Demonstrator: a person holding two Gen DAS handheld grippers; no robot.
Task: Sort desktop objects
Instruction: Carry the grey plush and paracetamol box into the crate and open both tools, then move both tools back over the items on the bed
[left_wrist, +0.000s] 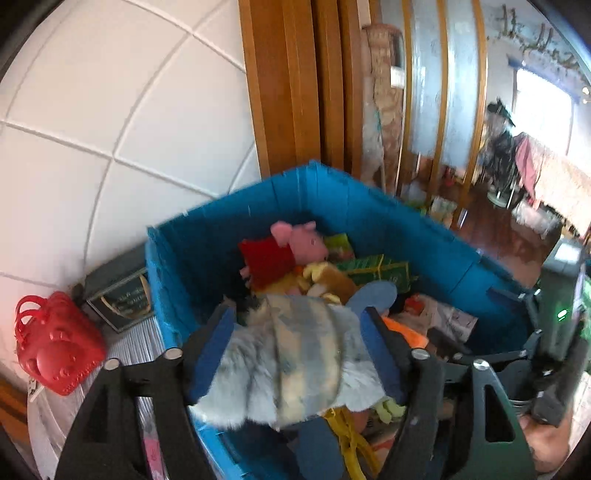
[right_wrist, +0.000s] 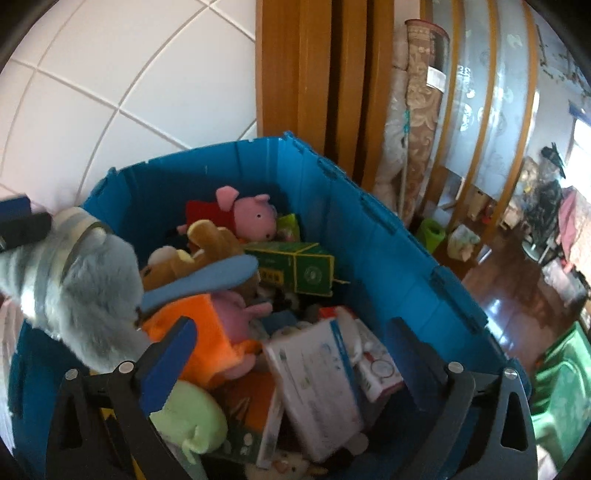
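The left gripper (left_wrist: 299, 350) is closed on a grey furry plush toy (left_wrist: 291, 365), held low in the frame above the near rim of the blue bin (left_wrist: 207, 236). The right gripper (right_wrist: 291, 354) hangs spread wide and holds nothing, over the white box (right_wrist: 317, 384) at lower centre. A pink pig plush (right_wrist: 251, 214) lies against the far wall; the bin is crowded, with little free floor.

Both the left gripper (left_wrist: 295, 347) and the right gripper (right_wrist: 291, 347) have black frames, silver screws and blue finger pads.
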